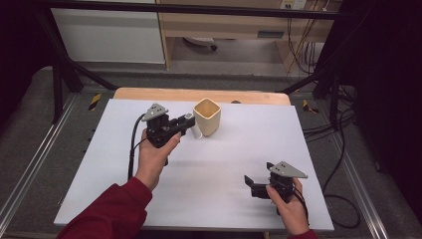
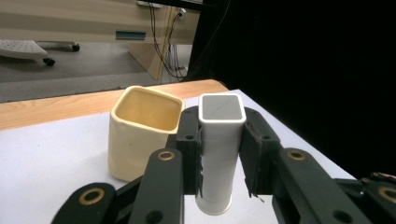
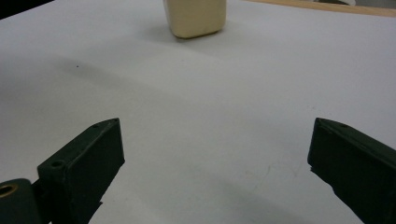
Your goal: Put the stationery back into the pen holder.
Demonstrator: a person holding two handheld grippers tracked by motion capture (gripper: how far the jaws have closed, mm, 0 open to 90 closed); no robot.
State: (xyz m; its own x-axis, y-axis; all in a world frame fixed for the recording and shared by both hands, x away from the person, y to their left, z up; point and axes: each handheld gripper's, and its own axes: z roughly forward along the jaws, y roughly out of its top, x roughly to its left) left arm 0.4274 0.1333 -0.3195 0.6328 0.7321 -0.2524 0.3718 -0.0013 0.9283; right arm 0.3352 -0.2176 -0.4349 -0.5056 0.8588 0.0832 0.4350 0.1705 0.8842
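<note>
My left gripper point(image 1: 191, 121) is shut on a white square tube point(image 1: 196, 132) and holds it upright. In the left gripper view the tube point(image 2: 219, 149) has a grey top face and stands clamped between the two black jaws of the left gripper point(image 2: 221, 122), its base at the table surface. A cream square cup point(image 1: 207, 117) stands open side up directly beside the tube, at the table's far middle, and the same cup point(image 2: 140, 133) appears to the tube's left. My right gripper point(image 1: 250, 185) rests near the front right, open, with nothing between its jaws point(image 3: 217, 144).
The white table top point(image 1: 224, 164) has a wooden strip point(image 1: 199, 94) along its far edge. The cup point(image 3: 196, 16) lies far ahead of the right gripper. Black frame bars and cables run around the table's sides.
</note>
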